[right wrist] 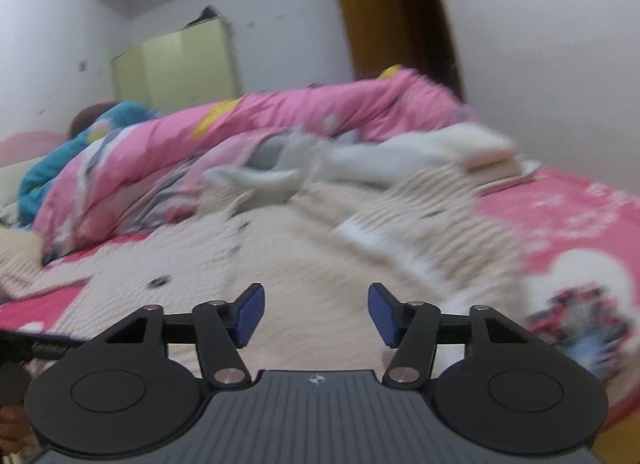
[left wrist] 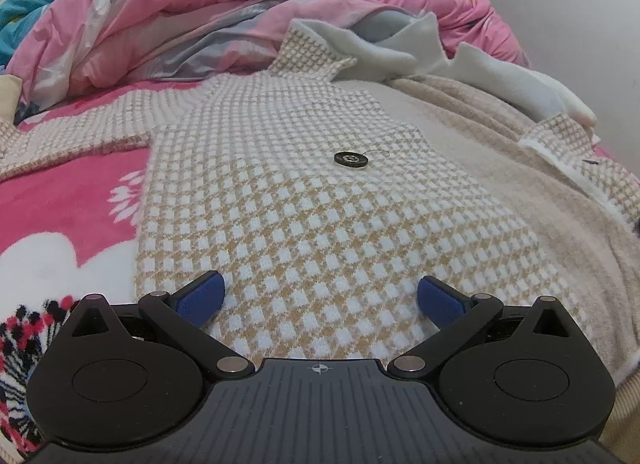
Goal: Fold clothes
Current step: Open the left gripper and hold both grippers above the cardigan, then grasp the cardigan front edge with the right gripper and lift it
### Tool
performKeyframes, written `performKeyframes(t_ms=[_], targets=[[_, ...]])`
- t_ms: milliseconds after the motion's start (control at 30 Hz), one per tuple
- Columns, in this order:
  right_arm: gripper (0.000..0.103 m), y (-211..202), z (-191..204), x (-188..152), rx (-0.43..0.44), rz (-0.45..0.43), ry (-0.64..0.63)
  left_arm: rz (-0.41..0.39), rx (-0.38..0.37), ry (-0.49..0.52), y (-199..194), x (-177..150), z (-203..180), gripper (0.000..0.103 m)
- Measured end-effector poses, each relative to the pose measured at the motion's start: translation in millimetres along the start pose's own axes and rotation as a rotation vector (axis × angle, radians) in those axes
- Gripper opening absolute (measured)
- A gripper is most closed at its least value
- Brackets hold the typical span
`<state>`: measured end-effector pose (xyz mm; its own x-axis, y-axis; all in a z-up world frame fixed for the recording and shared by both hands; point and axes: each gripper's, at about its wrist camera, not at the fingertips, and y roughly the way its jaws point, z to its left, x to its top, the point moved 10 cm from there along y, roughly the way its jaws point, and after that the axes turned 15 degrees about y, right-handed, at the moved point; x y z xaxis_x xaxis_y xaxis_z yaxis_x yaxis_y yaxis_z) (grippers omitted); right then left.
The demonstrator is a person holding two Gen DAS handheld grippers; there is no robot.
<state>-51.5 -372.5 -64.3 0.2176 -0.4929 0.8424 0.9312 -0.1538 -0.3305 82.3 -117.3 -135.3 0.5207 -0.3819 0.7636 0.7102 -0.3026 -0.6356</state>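
In the left wrist view, a checked beige-and-white coat (left wrist: 288, 200) is being seen spread on a pink bedspread (left wrist: 64, 192), its long axis running away from the camera, collar (left wrist: 320, 52) at the far end by a heaped pink quilt (left wrist: 180, 12); a black button (left wrist: 351, 159) is lying on its front panel. The left gripper (left wrist: 320, 298) is being held over the near hem, jaws wide apart, nothing between them. In the blurred right wrist view, the right gripper (right wrist: 316, 314) is being held above the coat's pale lining (right wrist: 304, 260), jaws partly apart, gripping nothing.
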Motion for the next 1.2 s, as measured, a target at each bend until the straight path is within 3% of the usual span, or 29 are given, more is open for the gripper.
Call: performKeyframes(t_ms=[67,233,567,800,933,1067,1200], targets=[[0.058,-8,-19,17,-0.047,-0.037,0.012,-0.002,0.002,-0.003,0,0,0,0.103],[0.050,3,-45,32,-0.152,-0.027,-0.035,-0.008,0.013,0.004,1,-1,0,0.103],[0.041,85,2,33,-0.163,0.038,-0.385,-0.012,0.007,0.009,2,-1,1,0.103],[0.038,155,11,18,-0.215,0.166,-0.582,-0.016,-0.007,0.007,1,-2,1,0.103],[0.038,171,15,2,-0.233,0.216,-0.696,-0.016,-0.009,0.005,1,-2,1,0.103],[0.038,180,18,-6,-0.277,0.207,-0.837,-0.018,-0.009,0.003,2,-2,2,0.103],[0.035,185,15,0,-0.286,0.210,-0.798,-0.024,-0.013,0.001,1,-2,2,0.103]])
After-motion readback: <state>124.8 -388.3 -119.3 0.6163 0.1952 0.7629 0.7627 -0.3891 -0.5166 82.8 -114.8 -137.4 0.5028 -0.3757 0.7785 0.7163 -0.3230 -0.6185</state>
